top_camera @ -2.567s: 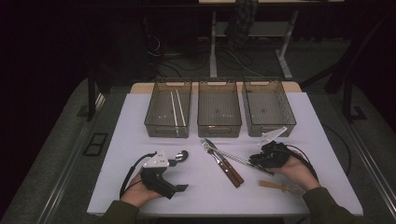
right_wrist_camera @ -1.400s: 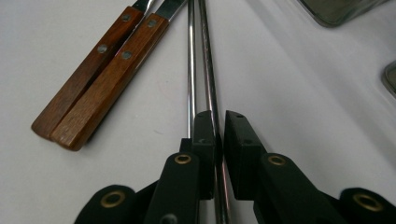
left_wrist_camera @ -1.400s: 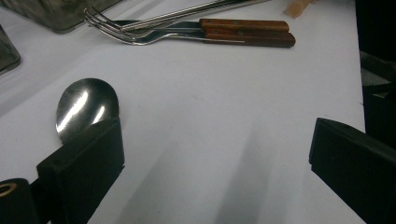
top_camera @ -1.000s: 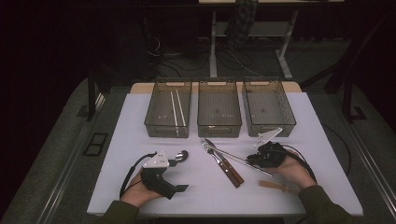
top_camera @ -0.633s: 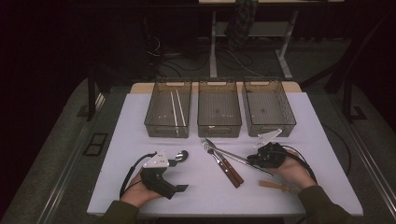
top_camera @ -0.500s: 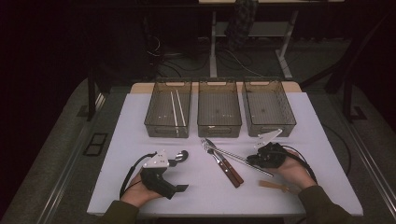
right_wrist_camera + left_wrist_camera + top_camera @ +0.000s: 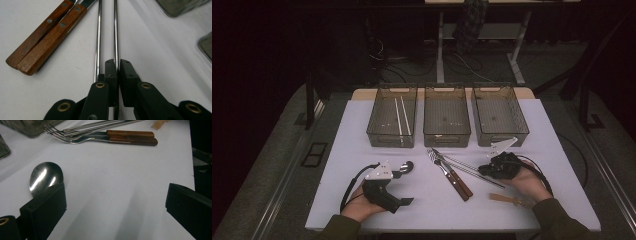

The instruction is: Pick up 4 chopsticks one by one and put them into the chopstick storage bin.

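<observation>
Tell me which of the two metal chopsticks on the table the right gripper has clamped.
The right gripper is shut on the right-hand chopstick in its own view, the one farther from the wooden-handled forks. The other chopstick lies free beside the jaws.

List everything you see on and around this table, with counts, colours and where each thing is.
Table: one, white, centre.
Bins: three, clear grey, row at the far side; left bin holds two pale sticks.
Forks: two, steel with brown wooden handles, side by side, mid-table.
Metal chopsticks: two, silver, right of the forks.
Spoon: one, silver, by the left gripper.
Wooden piece: one, tan, near right edge.
Left gripper: black, open beside the spoon.
Right gripper: black, closed on one chopstick.
</observation>
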Action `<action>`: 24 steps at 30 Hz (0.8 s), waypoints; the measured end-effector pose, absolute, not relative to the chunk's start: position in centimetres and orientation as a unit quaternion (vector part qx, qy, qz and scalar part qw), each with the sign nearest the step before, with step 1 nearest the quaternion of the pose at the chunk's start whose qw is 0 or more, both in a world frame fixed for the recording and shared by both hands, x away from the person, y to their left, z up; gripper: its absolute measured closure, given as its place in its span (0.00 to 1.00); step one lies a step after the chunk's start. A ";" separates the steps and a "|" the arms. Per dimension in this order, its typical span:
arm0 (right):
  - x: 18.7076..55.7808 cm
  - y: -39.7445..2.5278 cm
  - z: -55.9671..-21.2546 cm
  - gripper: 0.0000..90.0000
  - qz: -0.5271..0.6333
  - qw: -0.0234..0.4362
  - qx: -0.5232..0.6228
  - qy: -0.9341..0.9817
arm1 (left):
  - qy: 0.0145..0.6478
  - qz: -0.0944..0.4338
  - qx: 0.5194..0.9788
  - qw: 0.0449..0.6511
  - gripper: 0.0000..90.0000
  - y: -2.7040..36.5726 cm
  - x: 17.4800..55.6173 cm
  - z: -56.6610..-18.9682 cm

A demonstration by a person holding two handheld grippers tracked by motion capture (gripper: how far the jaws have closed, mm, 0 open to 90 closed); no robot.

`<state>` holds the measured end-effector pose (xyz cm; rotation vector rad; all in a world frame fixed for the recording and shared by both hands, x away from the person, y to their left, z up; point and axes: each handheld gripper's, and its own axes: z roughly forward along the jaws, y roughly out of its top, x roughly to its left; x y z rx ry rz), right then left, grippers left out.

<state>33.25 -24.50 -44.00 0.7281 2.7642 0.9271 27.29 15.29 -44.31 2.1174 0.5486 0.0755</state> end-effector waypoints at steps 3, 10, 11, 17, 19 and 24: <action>33.3 -24.7 -43.8 0.94 0.314 0.067 0.245 0.915 | 0.223 0.031 0.859 0.460 0.02 15.3 27.3 -44.3; 33.3 -25.1 -43.5 0.94 0.329 0.066 0.255 0.907 | 0.223 0.031 0.859 0.459 0.02 15.3 27.3 -44.3; 33.3 -25.1 -43.4 0.94 0.330 0.066 0.256 0.906 | 0.223 0.031 0.859 0.459 0.02 15.3 27.3 -44.3; 33.2 -25.5 -42.9 0.94 0.344 0.064 0.260 0.900 | 0.223 0.031 0.859 0.460 0.02 15.3 27.3 -44.3; 33.2 -25.8 -42.7 0.94 0.352 0.065 0.261 0.897 | 0.223 0.031 0.859 0.460 0.02 15.3 27.2 -44.3; 33.0 -26.3 -42.0 0.94 0.370 0.069 0.263 0.888 | 0.223 0.031 0.859 0.460 0.02 15.3 27.3 -44.3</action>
